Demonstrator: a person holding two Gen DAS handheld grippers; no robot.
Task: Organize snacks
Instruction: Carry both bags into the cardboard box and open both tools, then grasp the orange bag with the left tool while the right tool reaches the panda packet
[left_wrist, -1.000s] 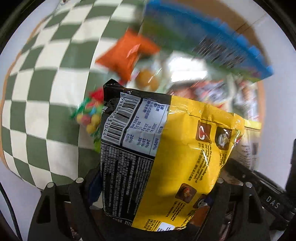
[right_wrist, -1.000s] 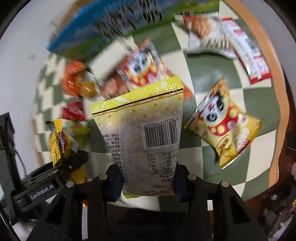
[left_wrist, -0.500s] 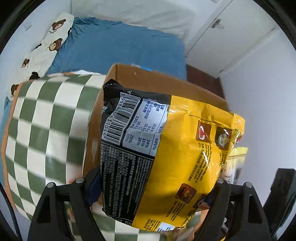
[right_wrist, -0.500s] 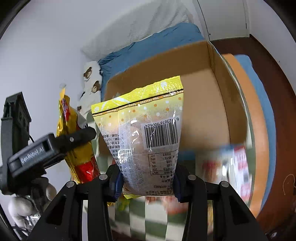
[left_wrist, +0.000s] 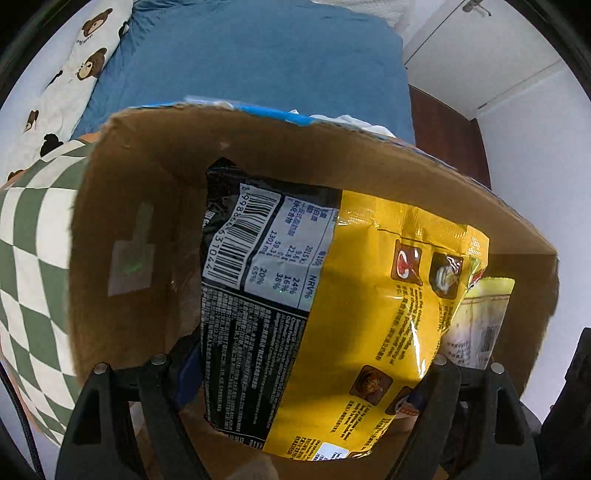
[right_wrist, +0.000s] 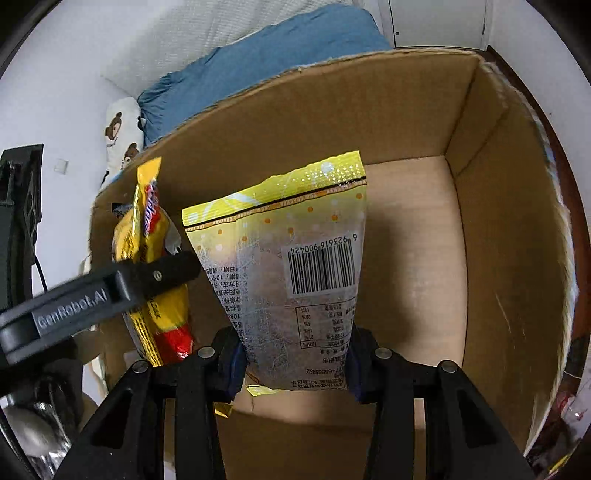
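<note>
My left gripper (left_wrist: 295, 365) is shut on a yellow and black snack bag (left_wrist: 332, 314) and holds it inside the open cardboard box (left_wrist: 122, 192). My right gripper (right_wrist: 293, 354) is shut on a pale yellow clear snack packet (right_wrist: 295, 280) with a barcode, held over the same box (right_wrist: 498, 221). The left gripper's finger (right_wrist: 110, 291) and its yellow bag (right_wrist: 155, 295) show at the left of the right wrist view. The pale packet shows at the right of the left wrist view (left_wrist: 480, 325).
A green and white checked cloth (left_wrist: 33, 258) lies left of the box. A blue bed (left_wrist: 258, 62) with a bear-print pillow (left_wrist: 74, 74) stands behind it. Some snack wrappers (right_wrist: 561, 406) lie at the far right. A door (left_wrist: 480, 55) is at the back right.
Both grippers have swung up from the snack pile on the checked cloth and moved forward with their bags into the mouth of the cardboard box.
</note>
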